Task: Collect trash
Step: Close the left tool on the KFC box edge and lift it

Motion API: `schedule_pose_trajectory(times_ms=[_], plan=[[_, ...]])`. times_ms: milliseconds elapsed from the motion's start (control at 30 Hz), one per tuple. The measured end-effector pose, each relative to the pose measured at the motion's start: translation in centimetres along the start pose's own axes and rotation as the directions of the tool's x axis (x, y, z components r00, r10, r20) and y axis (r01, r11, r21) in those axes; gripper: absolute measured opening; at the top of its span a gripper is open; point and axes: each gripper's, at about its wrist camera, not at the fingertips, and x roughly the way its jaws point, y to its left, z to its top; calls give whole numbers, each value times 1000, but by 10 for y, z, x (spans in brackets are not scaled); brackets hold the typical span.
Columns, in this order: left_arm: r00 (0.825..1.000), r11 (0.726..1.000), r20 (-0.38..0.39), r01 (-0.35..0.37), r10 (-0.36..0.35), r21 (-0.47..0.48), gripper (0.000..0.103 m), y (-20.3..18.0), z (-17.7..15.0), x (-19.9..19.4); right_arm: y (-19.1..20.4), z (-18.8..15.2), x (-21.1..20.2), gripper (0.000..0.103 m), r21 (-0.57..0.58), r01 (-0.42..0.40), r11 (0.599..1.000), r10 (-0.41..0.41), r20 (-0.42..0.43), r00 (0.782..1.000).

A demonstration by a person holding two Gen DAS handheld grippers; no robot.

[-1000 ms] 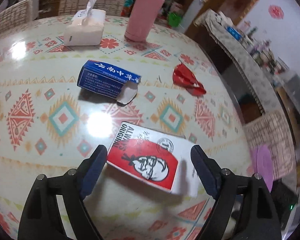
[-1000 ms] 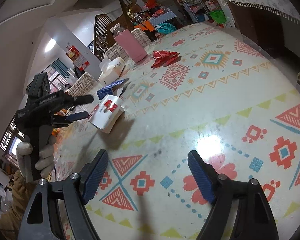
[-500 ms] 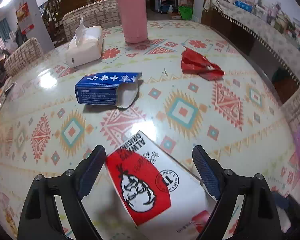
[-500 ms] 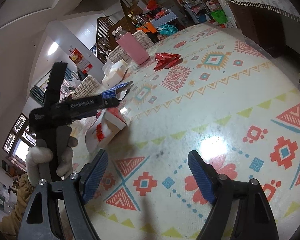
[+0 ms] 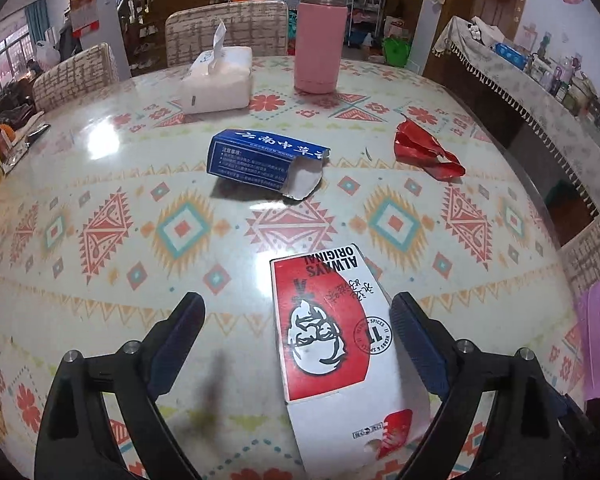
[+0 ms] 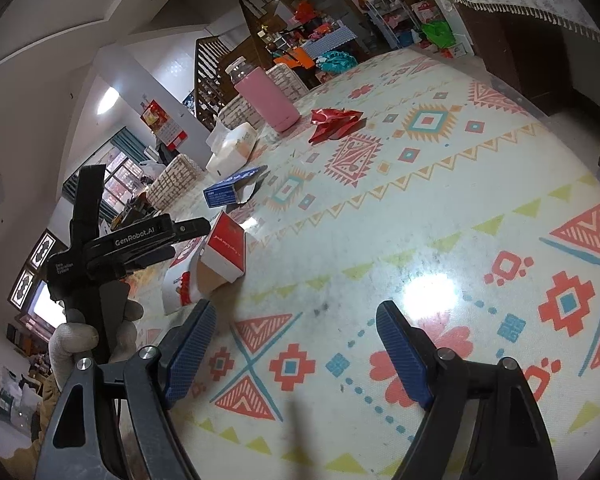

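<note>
Left wrist view: the left tongs have swung over the chicken box, jaws widening around it, untouched; grabbing comes next. Right tongs gape empty.

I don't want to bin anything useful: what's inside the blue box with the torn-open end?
The blue box lies on its side on the table, end flap open. Only the grey inner flap shows; its interior is hidden, so contents cannot be told.

The table wears a glossy, light-reflecting patterned cover. The fried-chicken box and blue carton are printed cardboard. The red wrapper looks crinkled and shiny; the pink bottle matt.
</note>
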Motion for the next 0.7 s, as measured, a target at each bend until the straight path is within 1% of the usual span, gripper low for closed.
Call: schedule_pose_trajectory(times_ms=[67,167,333,433,500,533,567,600,633,667,700], plan=[[1000,1000,0,22,-22,8,94,-1,-3,-2,0,0,0,86,2,0,1000,0,2,1000],[997,997,9,74,-74,12,94,-4,-9,-3,1,1,1,86,-1,5,1000,-5,-2,1000],[989,989,-21,148,-148,-24,95,-5,-7,5,1,0,2,86,-7,20,1000,-20,-2,1000],[980,980,-39,192,-194,-49,95,-8,-5,13,1,0,2,86,-6,28,1000,-28,-3,1000],[970,972,-64,230,-233,-43,95,-13,-8,18,1,0,3,86,-6,35,999,-35,-3,999],[967,970,-72,241,-243,-37,92,-16,-9,19,1,0,3,86,-6,38,999,-38,-4,999],[965,969,-78,248,-249,-15,73,-21,-11,20,1,0,3,86,-7,40,999,-41,-4,999],[966,970,-89,244,-243,2,34,-24,-13,21,1,0,4,86,-8,44,999,-44,-4,999],[965,971,-121,237,-234,17,17,-28,-14,25,1,0,4,86,-8,47,999,-47,-5,999],[960,969,-138,246,-242,11,12,-27,-15,28,1,0,5,86,-8,50,999,-50,-6,999],[955,965,-141,260,-259,-9,12,-24,-15,31,1,0,5,86,-9,53,999,-54,-7,999]])
